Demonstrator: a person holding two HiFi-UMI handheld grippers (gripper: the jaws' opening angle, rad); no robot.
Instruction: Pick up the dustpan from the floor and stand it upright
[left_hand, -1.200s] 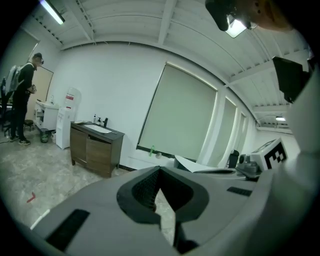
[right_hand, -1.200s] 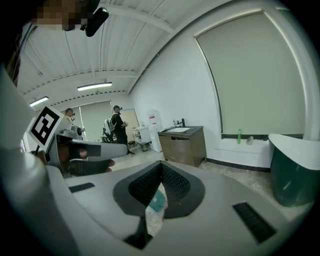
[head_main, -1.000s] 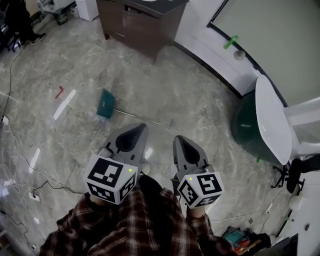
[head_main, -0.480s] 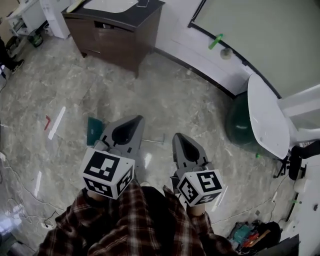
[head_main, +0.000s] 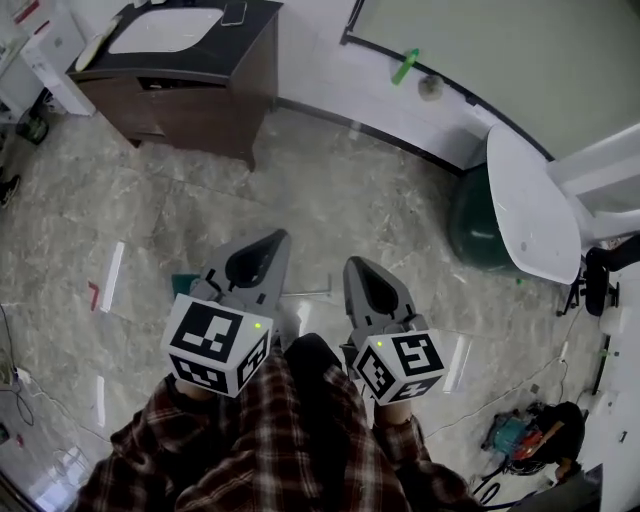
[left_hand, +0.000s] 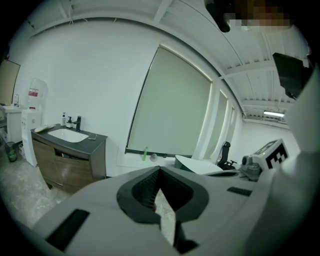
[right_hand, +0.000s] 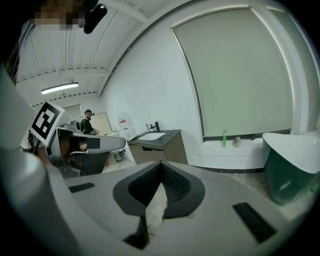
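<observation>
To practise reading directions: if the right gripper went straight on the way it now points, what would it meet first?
Probably the bare floor, since the right gripper seems to tilt slightly down. Nothing stands in that line before the white wall beside the cabinet. Depth is uncertain.

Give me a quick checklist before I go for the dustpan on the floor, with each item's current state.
1. Left gripper empty: ok, jaws together, nothing between them.
2. Right gripper empty: ok, jaws together, nothing between them.
3. Jaws opened for a grasp: not ok, both are shut.
4. Dustpan in full sight: not ok, only a teal edge and part of its handle show past the left gripper in the head view.
5. Dustpan upright: not ok, it lies on the floor.
6. Grippers aimed at it: not ok, both gripper views face the wall and cabinet, not the dustpan.
</observation>
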